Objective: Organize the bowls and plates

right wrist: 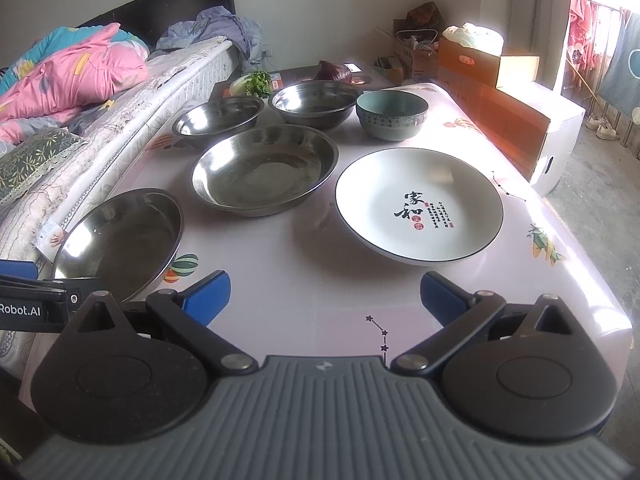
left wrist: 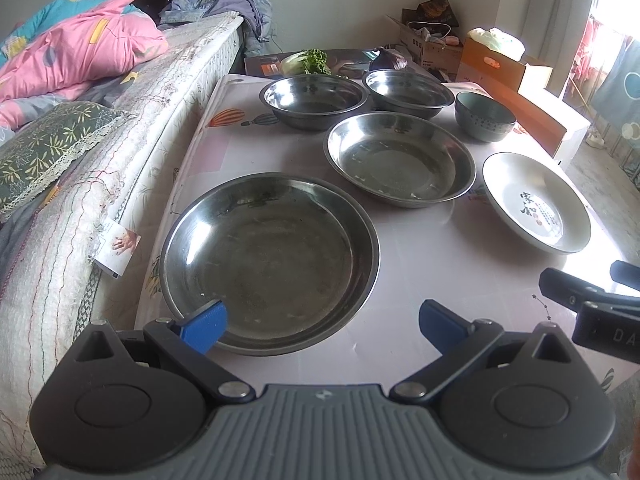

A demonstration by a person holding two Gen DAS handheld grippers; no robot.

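- Here, six dishes sit spread out on a pale table (right wrist: pixel 320 280) with cartoon prints, none stacked on another.
- A white ceramic plate (right wrist: pixel 419 204) with a dark rim and black calligraphy lies at centre right of the right wrist view, and at the right edge of the left wrist view.
- A large shallow steel plate (left wrist: pixel 269 264) fills the lower centre of the left wrist view; a second steel plate (left wrist: pixel 401 159) lies just beyond it, toward the upper right.
- Two deeper steel bowls (left wrist: pixel 314 100) (left wrist: pixel 407 92) stand side by side at the far end of the table, with a teal ceramic bowl (left wrist: pixel 485 116) to their right.
- The left gripper (left wrist: pixel 322 322) is spread wide and holds nothing; its left blue finger pad (left wrist: pixel 204 326) overlaps the near rim of the large steel plate, though contact cannot be judged.
- The right gripper (right wrist: pixel 325 298) is also wide apart and empty, above bare table in front of the white plate.
- Greens (right wrist: pixel 256 82) and a purple onion (right wrist: pixel 333 71) lie behind the bowls; a bed with a pink quilt (left wrist: pixel 76 48) fills the upper left.
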